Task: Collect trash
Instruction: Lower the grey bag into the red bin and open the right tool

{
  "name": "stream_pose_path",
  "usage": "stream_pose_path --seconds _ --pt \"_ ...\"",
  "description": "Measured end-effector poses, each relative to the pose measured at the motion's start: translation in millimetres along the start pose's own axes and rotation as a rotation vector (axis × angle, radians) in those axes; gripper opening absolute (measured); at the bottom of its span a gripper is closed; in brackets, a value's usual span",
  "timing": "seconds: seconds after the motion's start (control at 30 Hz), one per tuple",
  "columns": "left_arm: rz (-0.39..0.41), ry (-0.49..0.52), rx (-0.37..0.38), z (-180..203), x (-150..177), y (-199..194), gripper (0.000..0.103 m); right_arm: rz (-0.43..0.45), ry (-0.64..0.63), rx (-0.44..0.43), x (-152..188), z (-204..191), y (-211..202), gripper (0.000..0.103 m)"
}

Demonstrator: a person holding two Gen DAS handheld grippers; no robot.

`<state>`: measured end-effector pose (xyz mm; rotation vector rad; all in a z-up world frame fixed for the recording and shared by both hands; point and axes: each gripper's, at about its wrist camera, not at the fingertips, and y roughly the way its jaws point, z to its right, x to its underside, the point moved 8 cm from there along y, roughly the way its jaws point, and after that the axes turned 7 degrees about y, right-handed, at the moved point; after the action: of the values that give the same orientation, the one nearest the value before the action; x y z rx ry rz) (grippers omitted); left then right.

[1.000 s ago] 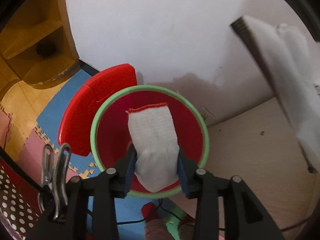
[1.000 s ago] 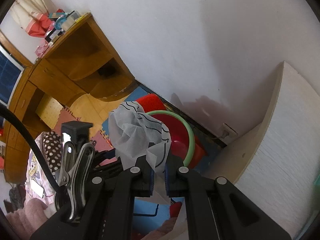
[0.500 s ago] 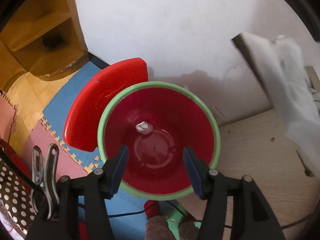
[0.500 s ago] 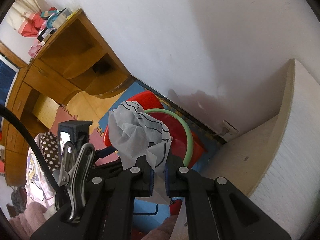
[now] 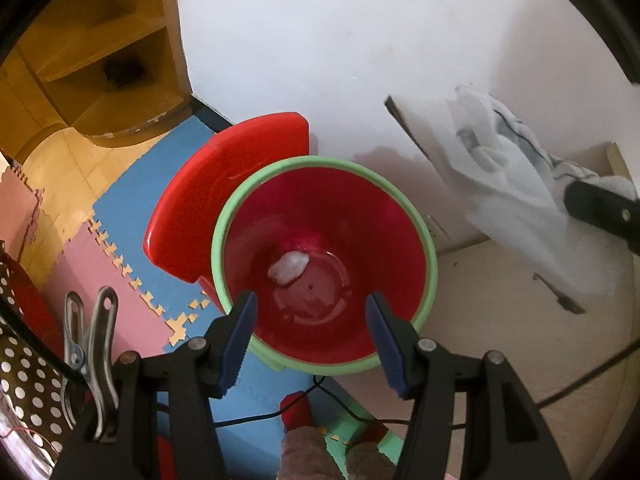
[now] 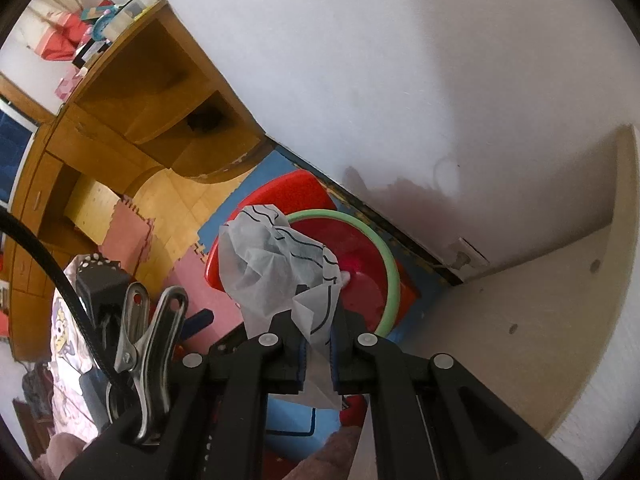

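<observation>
Bin: I see a red bin point(image 5: 360, 240) with a green rim, standing on blue and pink foam floor mats point(image 5: 120, 216) close against the white wall point(image 5: 320, 40), its red lid point(image 5: 224, 196) flipped up behind it.
Trash in bin: one small white crumpled wad point(image 5: 289, 267) lies on the bin's bottom, a little off centre.
Trash in hand: a crumpled white tissue with dark wavy lines point(image 6: 276, 268); from my left camera it shows as a blurred white mass at the right, above the pale wooden tabletop point(image 5: 500, 320).
Left gripper: my left gripper point(image 5: 312, 330) hangs over the bin's mouth, pointing steeply down. Its blue-padded fingers point(image 5: 240, 336) stand well apart with nothing between them; they touch nothing.
Right gripper: my right gripper point(image 6: 318, 354) is clamped on the lower edge of the tissue, the jaws nearly together, the paper bunching up above them. In its view the tissue covers part of the bin's near rim.
Surroundings: a wooden shelf unit point(image 6: 132, 120) stands along the wall, left of the bin.
</observation>
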<state>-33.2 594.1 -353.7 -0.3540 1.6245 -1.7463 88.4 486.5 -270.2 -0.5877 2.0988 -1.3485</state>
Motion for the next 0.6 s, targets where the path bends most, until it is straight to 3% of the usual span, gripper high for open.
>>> stream_pose_path --seconds 0.2,0.43,0.6 --pt "0.0 -0.005 -0.002 0 3 -4 0.059 -0.004 -0.026 -0.02 -5 -9 5 0.01" --pt "0.007 0.006 -0.009 2 5 -6 0.059 0.012 -0.056 0.004 -7 -15 7 0.027" --pt "0.008 0.003 -0.004 1 6 -8 0.059 0.018 -0.072 0.004 -9 -19 9 0.028"
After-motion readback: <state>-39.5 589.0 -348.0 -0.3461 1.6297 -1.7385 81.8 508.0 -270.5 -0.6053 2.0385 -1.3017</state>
